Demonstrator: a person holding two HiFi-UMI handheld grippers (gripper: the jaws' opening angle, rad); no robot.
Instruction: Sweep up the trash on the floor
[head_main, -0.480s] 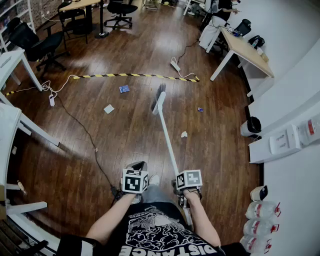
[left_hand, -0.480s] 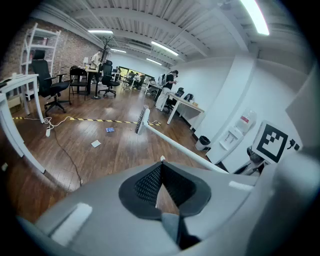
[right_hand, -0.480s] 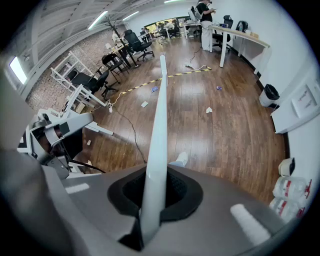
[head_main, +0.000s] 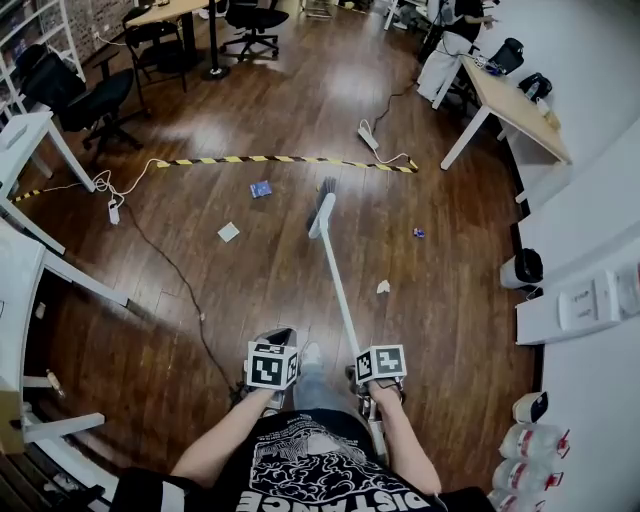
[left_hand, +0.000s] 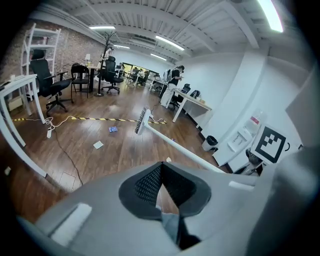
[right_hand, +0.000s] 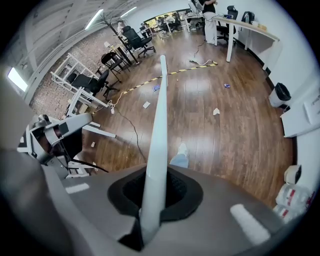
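Note:
A broom with a long white handle (head_main: 340, 290) runs from my right gripper (head_main: 362, 372) out to its head (head_main: 322, 205), which rests on the wooden floor. My right gripper (right_hand: 152, 200) is shut on the handle (right_hand: 159, 125). My left gripper (head_main: 272, 345) hangs beside it; its jaws (left_hand: 161, 192) are shut and hold nothing. Scattered trash lies around the broom head: a blue packet (head_main: 261, 188), a white paper (head_main: 229, 232), a crumpled white scrap (head_main: 383, 287) and a small blue bit (head_main: 418, 233). The left gripper view also shows the broom head (left_hand: 142, 120).
A yellow-black tape strip (head_main: 285, 158) crosses the floor beyond the trash, with a power strip (head_main: 368, 135) and cable near it. A black cable (head_main: 170, 270) trails at the left. White desks (head_main: 40, 130), office chairs (head_main: 85, 95), a bin (head_main: 524, 268) and a right-hand desk (head_main: 510, 95) ring the floor.
The floor has slid slightly down and right in the head view. Both grippers and the broom keep almost the same pose.

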